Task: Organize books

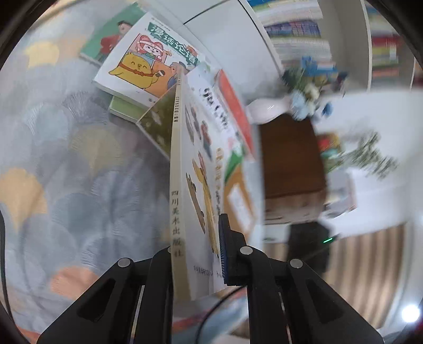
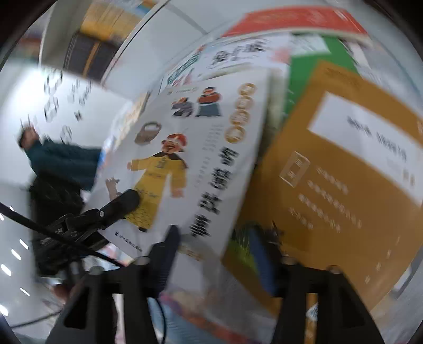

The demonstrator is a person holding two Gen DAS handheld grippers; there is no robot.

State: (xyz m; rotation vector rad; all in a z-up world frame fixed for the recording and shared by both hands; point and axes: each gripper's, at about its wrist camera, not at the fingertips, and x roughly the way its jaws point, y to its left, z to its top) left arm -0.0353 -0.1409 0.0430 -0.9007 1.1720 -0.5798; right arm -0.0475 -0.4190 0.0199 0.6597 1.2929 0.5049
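Left wrist view: the left tool (image 1: 197,254) is clenched on a white picture book (image 1: 195,169), held on edge with its cream spine (image 1: 176,185) facing the camera. Beyond it more books lie on a patterned cloth (image 1: 53,158): a cartoon-cover book (image 1: 148,60) stacked on a green book (image 1: 124,109). A bookshelf (image 1: 298,34) stands at the back.

Right wrist view: the right tool (image 2: 214,254) stands released, its fingers (image 2: 164,254) apart with the lower edge of the white picture book (image 2: 190,148) and an orange-brown book (image 2: 330,185) between them. The left tool (image 2: 121,205) grips the white book's near edge. A red book (image 2: 296,19) and a green one (image 2: 317,53) lie behind, blurred.
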